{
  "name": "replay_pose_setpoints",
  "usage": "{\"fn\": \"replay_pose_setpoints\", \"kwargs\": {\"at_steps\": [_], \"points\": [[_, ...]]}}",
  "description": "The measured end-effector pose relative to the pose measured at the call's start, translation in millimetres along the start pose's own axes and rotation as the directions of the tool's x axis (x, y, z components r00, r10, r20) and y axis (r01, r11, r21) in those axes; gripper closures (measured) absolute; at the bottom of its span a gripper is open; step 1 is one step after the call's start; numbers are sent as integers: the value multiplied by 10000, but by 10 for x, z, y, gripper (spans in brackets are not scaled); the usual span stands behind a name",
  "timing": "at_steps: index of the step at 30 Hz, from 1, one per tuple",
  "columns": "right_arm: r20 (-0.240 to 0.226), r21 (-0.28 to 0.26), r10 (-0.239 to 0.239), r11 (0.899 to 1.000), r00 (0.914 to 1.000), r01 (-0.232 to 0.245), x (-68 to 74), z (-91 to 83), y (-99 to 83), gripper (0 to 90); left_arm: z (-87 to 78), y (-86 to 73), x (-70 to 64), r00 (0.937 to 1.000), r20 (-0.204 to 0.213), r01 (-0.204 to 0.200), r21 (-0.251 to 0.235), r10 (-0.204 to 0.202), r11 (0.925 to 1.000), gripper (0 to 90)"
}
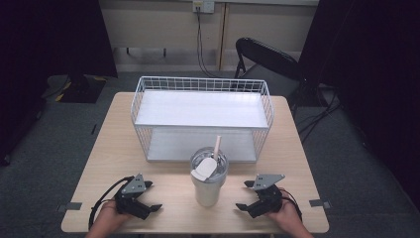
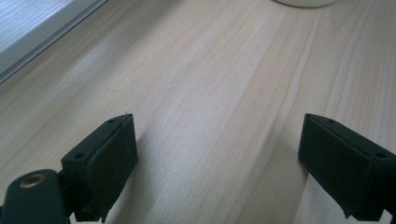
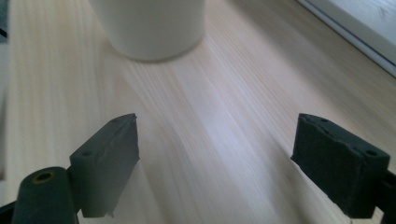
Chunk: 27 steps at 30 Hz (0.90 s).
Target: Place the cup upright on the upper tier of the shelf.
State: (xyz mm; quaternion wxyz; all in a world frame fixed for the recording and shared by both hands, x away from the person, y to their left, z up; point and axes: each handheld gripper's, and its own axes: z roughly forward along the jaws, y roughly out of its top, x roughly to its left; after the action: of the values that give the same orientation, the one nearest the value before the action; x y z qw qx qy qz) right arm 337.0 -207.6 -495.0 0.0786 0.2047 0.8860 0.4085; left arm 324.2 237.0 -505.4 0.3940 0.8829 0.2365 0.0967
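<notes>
A cream tumbler [image 1: 208,182] with a clear lid and a straw stands upright on the wooden table [image 1: 163,171], near the front edge. My left gripper [image 1: 150,196] rests on the table to its left, open, with nothing between its jaws. My right gripper [image 1: 244,196] rests to the tumbler's right, also open and empty. In the left gripper view, the left gripper [image 2: 217,158] has bare wood between its pads, and the tumbler's base [image 2: 303,2] peeks in at the top edge. The right gripper view has the tumbler's base [image 3: 149,28] ahead and left of the right gripper [image 3: 215,158].
A white wire basket [image 1: 200,118] with two shelves stands at the middle and back of the table, just behind the tumbler. A black folding chair [image 1: 270,62] is beyond the table's far right corner. Tape marks [image 1: 73,206] sit at the front corners.
</notes>
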Motion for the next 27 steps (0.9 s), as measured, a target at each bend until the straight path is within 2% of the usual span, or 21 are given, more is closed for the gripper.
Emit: {"fn": "replay_pose_setpoints", "kwargs": {"at_steps": [3,4,7,8,12,19,24,27], "points": [[-167,-255,-6,9997,9999,1,29,9,98,140,0,0,0,10000,-1,0,1,0,10000,112],[-393,-605,115,9981,9992,-139,39,14,163,143,0,0,0,10000,0,0,-1,0,10000,112],[-497,-685,-19,9977,9988,-15,53,21,222,145,0,0,0,10000,0,-1,-2,1,10000,112],[-716,-764,-163,9970,9973,108,71,39,282,144,0,0,0,10000,0,-2,-1,2,10000,112],[-950,-893,-108,9960,9954,23,88,68,357,143,0,0,0,10000,-2,-1,-1,1,10000,112],[-1129,-1314,-290,9912,9932,140,157,92,488,140,0,0,0,10000,-2,-4,1,4,10000,112],[-1344,-1842,-329,9829,9904,77,198,111,624,140,0,0,0,10000,-2,-2,0,2,10000,112],[-1250,-1981,-376,9801,9914,122,220,126,670,140,0,0,0,10000,-2,-1,-1,1,10000,112]]}}
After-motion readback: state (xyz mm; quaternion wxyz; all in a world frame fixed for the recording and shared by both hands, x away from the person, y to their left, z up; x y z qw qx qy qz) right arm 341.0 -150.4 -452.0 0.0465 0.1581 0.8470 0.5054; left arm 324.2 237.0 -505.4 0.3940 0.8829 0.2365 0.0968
